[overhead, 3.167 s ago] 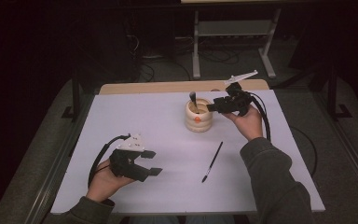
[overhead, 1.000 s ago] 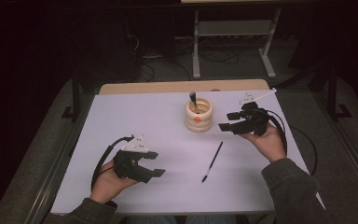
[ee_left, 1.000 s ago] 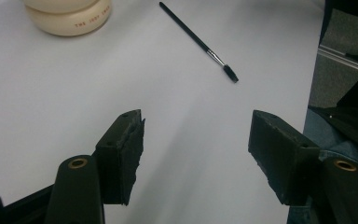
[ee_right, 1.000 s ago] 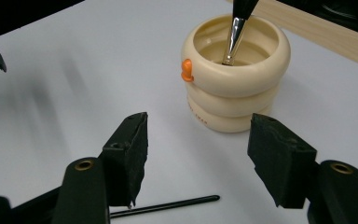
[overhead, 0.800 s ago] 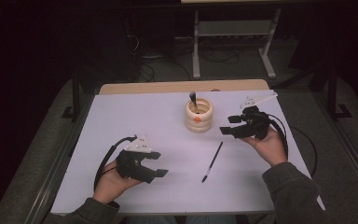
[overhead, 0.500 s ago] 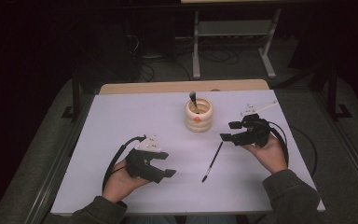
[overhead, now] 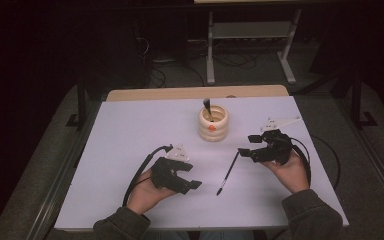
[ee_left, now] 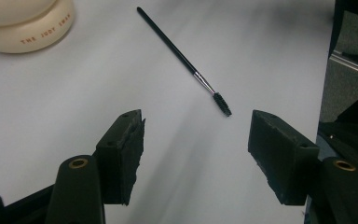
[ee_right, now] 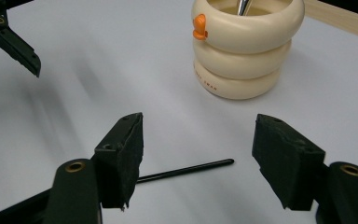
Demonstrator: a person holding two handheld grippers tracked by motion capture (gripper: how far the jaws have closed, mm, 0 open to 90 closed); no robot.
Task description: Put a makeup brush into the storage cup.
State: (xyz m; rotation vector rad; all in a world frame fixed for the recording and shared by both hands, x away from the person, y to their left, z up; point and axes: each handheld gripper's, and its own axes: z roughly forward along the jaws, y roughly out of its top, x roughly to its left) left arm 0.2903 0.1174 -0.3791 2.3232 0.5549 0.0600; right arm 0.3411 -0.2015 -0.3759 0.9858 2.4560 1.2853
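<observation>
The thin black brush with a bristled tip (overhead: 228,173) lies flat on the white table sheet (overhead: 130,130), near of the cream ringed ceramic holder with an orange knob (overhead: 213,123) and between both grippers. The right gripper (ee_right: 198,154), jaws wide and empty, hangs over the handle's far end; its jaws have just been opening. The left gripper (ee_left: 196,149), also wide and empty, faces the bristles. A slim handle lying flat may roll or skid away if the pads close too high, and two grippers converging could collide.
</observation>
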